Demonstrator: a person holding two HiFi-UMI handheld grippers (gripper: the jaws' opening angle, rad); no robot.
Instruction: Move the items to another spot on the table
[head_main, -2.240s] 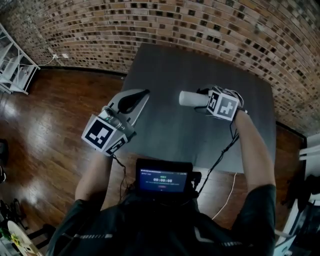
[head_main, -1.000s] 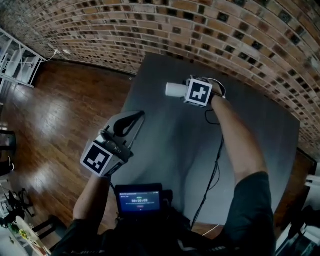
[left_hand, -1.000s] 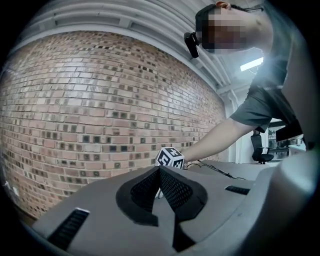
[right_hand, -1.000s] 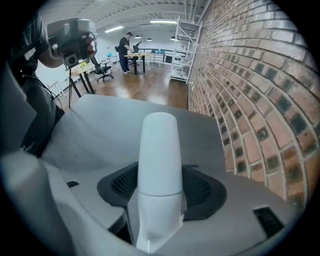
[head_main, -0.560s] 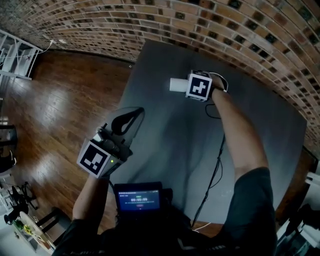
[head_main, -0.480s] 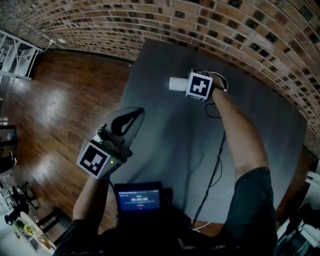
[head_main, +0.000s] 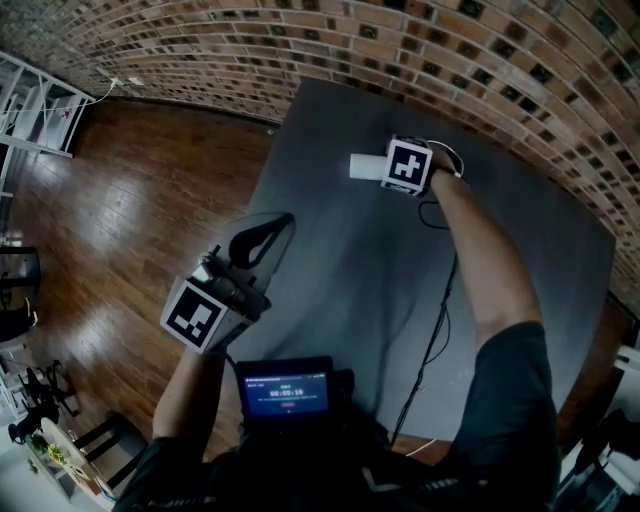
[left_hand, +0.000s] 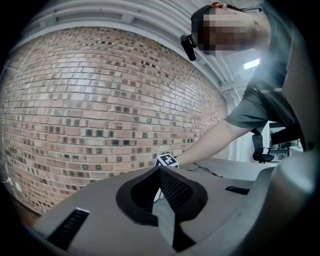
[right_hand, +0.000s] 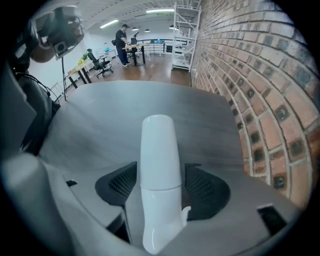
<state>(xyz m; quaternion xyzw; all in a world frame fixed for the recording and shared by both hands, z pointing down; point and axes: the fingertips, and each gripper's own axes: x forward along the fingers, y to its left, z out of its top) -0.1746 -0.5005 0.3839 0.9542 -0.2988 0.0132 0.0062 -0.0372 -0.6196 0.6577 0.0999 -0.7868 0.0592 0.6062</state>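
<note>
White plastic is filling the middle of the right gripper view, where a bottle (right_hand: 160, 165) is lying lengthwise between the jaws of the right gripper (right_hand: 161, 189), its rounded end pointing away over the tabletop. Those jaws are opening, and their black ribbed pads (right_hand: 120, 185) are standing just beside the bottle rather than squeezing it.

The head view is showing only the bottle's end, poking out past the marker cube (head_main: 408, 165). The left gripper view is making plain that the left gripper (left_hand: 161, 197) is clenched on nothing.

The grey table (head_main: 340, 280) is standing against a brick wall (head_main: 480, 60), with dark wooden floor (head_main: 130, 200) to its left. Beyond it, the right gripper view is taking in a metal shelf rack (right_hand: 186, 35), office chairs (right_hand: 97, 62) and a person (right_hand: 121, 44) standing far off.

The bottle is sitting near the table's far edge, well apart from the left gripper, which is hanging over the left edge.
</note>
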